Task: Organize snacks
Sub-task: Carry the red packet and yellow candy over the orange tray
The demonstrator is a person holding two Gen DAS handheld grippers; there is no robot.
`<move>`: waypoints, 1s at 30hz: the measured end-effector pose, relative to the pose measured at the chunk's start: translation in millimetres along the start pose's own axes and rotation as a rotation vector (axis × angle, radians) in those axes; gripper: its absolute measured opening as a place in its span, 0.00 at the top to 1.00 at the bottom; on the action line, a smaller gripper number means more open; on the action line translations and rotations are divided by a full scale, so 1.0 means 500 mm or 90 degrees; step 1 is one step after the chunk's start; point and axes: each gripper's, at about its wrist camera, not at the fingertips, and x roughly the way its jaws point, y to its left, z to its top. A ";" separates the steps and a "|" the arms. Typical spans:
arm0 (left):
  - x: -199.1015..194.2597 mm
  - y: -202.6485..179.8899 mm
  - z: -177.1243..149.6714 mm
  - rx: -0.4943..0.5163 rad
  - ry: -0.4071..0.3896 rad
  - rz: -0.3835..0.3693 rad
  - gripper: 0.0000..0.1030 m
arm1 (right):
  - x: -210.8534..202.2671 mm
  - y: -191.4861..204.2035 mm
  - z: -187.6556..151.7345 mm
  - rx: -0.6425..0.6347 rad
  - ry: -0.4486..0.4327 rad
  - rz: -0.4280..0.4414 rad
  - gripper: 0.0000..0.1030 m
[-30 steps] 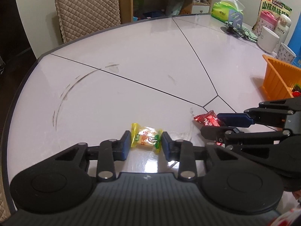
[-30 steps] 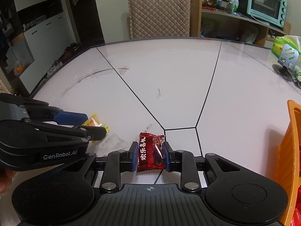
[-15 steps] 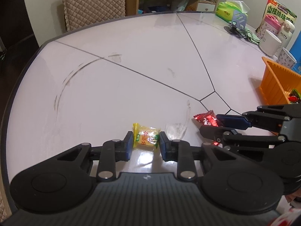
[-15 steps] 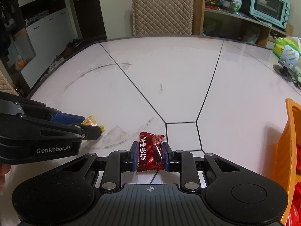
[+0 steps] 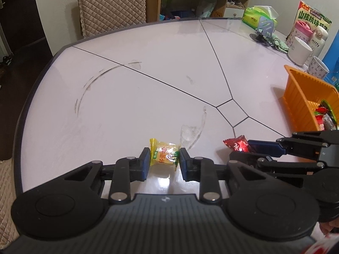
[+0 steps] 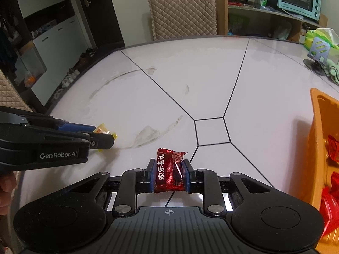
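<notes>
your left gripper is pinching a small yellow candy in a crinkly plastic wrapper, with one blue pad pressed on each side of it, and it looks lifted just off the shiny white table. your right gripper is pinching a small red candy in a shiny foil wrapper the same way, by its two long sides. both candies are near the table edge closest to you. the orange plastic basket with ribbed walls stands by the right edge of the table, and it already has some red and green candies in it. so the job now, i think, is to carry both candies over to that basket. keep both squeezes just as tight as they are, because the wrappers are slippery and thin and could slide out if you let go a little. lift each candy higher than the basket wall before you go across, so you do not bump it. the right gripper is nearer to the basket, so let it go first, and keep the left one behind it so the two do not knock together. let go only when the candy is right over the inside of the basket.
</notes>
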 end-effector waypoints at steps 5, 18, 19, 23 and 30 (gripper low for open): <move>-0.042 -0.012 -0.014 -0.005 -0.008 -0.001 0.75 | -0.043 0.006 -0.015 0.010 -0.009 0.016 0.75; -0.149 -0.092 -0.056 -0.002 -0.034 -0.022 0.75 | -0.203 -0.017 -0.068 0.044 -0.062 0.046 0.75; -0.157 -0.103 -0.058 0.000 -0.036 -0.026 0.75 | -0.217 -0.022 -0.074 0.046 -0.066 0.046 0.75; -0.184 -0.155 -0.068 0.016 -0.046 -0.050 0.75 | -0.270 -0.047 -0.096 0.057 -0.081 0.038 0.75; -0.198 -0.272 -0.067 0.061 -0.055 -0.101 0.75 | -0.357 -0.119 -0.145 0.105 -0.103 -0.003 0.75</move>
